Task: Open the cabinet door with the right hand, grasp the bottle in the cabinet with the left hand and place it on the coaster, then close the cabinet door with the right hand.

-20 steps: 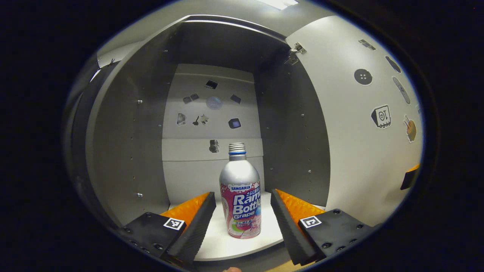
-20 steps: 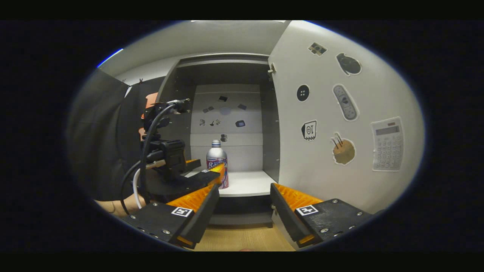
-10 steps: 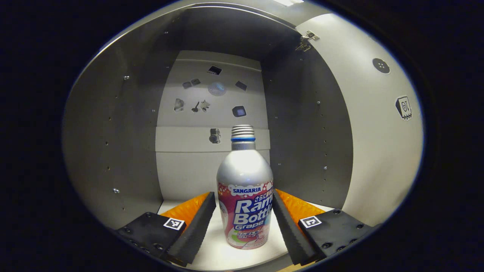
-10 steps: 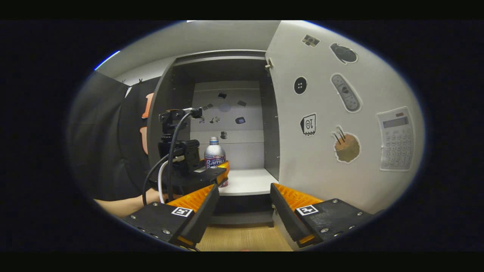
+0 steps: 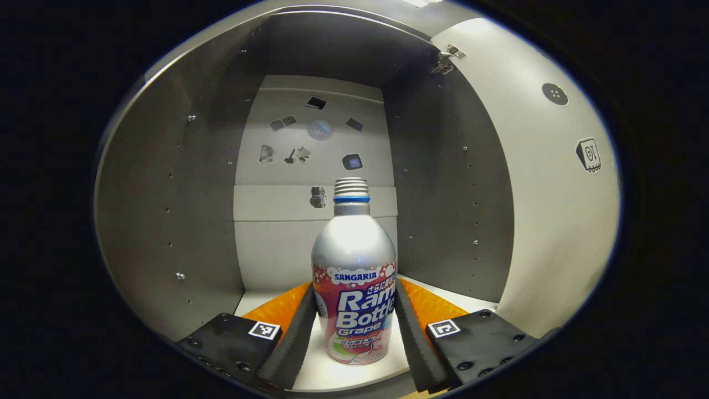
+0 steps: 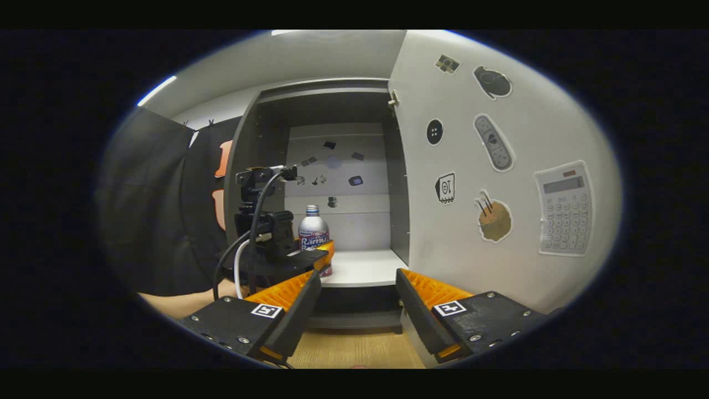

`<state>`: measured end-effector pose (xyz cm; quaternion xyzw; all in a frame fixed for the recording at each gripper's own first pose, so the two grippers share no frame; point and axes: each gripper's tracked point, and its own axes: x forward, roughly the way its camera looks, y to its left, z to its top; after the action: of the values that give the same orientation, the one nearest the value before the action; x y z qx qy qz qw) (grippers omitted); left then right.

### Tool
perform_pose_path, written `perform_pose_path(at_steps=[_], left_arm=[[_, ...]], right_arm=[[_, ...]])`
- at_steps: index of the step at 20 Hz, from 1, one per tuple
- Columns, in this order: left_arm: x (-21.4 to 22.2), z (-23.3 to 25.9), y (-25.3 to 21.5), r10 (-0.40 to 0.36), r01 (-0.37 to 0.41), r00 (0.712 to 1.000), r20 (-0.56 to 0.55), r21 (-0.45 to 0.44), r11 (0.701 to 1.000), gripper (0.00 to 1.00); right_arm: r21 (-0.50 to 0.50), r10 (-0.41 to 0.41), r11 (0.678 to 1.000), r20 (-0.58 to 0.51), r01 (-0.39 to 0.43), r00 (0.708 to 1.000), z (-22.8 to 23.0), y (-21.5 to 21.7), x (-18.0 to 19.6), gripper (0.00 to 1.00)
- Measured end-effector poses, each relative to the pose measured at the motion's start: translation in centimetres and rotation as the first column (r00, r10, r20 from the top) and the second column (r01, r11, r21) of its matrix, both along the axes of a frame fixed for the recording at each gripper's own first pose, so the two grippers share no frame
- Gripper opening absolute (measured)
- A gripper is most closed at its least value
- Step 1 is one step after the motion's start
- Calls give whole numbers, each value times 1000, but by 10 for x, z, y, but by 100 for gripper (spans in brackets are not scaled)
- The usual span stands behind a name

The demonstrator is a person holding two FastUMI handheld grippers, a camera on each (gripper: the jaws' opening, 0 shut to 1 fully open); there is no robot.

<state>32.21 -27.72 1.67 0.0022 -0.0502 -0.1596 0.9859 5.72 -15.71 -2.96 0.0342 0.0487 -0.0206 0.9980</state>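
Inside the cabinet, the grey side walls stand close on either side of the white shelf, and the cabinet door hangs swung wide to the right, so the opening step looks done. At the near edge of that shelf the bottle stands upright, between the fingers of the left gripper. Both pads lie against its labelled sides and appear to press it, so I judge the grip closed on the bottle, though how firmly cannot be told. From the right gripper view the left gripper reaches in from the left with the bottle between its fingers, while the right gripper hangs near, wide apart and holding nothing, over the wooden table.

The smooth metal body could slip if the squeeze is light, since the pads hold low on the label. A tilted or hurried pull may drag the base on the shelf edge or knock the tall neck. Swinging left risks the near cabinet wall. No coaster appears here, so the set-down still needs finding.
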Motion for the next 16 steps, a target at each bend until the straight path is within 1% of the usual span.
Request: perform_pose_path(at_steps=[4,6,9,11,13,15,16], left_arm=[[-46,11,24,39,-38,998,41,-21,999,82],[-70,11,37,63,-61,997,44,-31,998,80],[-112,5,57,83,-81,996,42,-37,996,82],[-139,2,72,94,-92,994,50,-33,995,83],[-163,-2,86,90,-88,995,47,-43,995,81],[-184,-11,102,85,-83,996,40,-50,995,82],[-194,-15,112,85,-83,996,39,-49,995,81]], right_arm=[[6,56,998,11,-56,998,1,7,-6,84],[10,87,996,1,-87,996,-3,13,-10,84],[0,122,992,-3,-122,992,-4,28,-18,84],[-18,124,992,8,-124,992,0,40,-27,84],[-35,126,992,30,-125,992,7,56,-36,84],[-49,114,993,40,-112,993,11,72,-45,84],[-51,106,993,45,-103,993,12,81,-51,84]])
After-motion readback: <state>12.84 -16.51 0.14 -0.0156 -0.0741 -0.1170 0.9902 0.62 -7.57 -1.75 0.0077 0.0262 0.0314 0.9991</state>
